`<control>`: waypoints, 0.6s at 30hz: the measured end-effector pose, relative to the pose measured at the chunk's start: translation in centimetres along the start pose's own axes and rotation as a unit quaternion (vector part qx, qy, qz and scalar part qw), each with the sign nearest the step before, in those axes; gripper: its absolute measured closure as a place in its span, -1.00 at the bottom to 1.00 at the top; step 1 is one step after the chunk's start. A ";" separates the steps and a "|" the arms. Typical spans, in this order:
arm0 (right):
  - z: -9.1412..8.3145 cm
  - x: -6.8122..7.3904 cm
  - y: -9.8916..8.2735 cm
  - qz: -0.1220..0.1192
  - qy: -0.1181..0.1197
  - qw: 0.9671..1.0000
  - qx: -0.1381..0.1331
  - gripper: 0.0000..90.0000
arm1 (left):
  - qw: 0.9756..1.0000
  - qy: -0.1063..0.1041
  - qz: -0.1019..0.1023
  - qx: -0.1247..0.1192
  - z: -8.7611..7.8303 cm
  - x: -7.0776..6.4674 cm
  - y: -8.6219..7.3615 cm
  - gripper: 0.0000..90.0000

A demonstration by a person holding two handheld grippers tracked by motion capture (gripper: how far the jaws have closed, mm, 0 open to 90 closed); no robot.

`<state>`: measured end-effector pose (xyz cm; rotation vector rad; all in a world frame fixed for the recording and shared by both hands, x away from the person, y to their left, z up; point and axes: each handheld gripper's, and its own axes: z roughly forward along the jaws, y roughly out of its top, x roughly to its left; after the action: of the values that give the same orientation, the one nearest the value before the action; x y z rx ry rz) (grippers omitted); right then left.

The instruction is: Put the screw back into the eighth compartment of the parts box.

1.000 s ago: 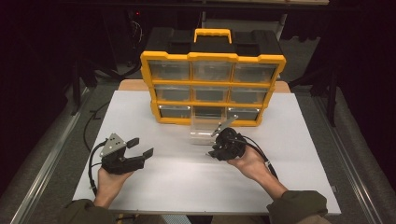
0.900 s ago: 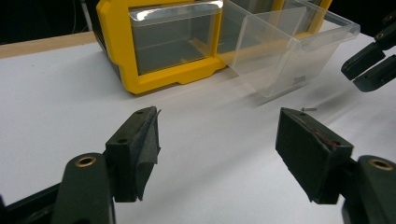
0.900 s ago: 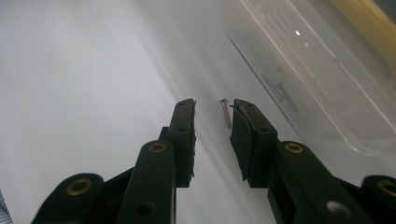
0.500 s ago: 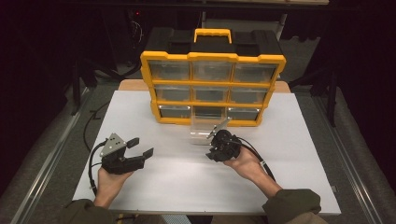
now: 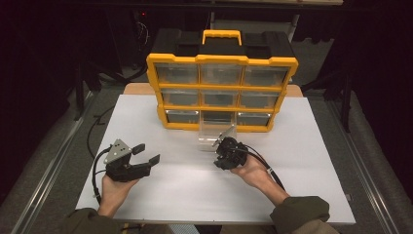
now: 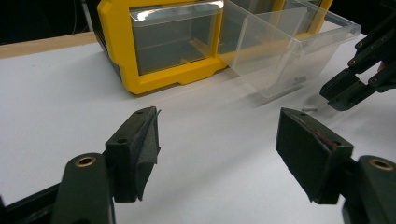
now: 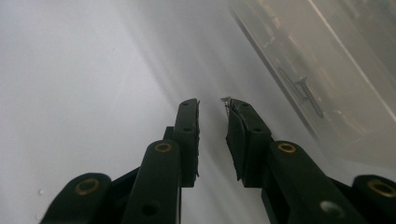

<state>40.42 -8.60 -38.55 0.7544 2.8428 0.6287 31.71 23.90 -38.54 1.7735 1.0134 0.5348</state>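
I'm picking up the small metal screw [image 6: 308,110] lying on the white counter [image 5: 170,195] beside the clear plastic drawer [image 6: 289,51], at centre-right of the left gripper view: the right claw [image 7: 211,103], jaws just narrowing, seems unclamped, so next lower and pinch.

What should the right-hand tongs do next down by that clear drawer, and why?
Probably close the right tongs the rest of the way on the small screw. It lies against one pad at the tips, with a narrow gap still between the pads, just above the white table beside the pulled-out clear drawer. The jaws have just been closing. The left tongs wait open.
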 end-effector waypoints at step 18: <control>1.3 -0.5 0.3 0.004 -0.015 1.000 0.017 0.72 | 1.000 0.000 0.001 0.000 0.0 0.0 0.0 -0.32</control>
<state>41.29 -8.17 -39.63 0.7747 2.8313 0.5664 31.70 23.92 -38.52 1.7755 1.0121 0.5357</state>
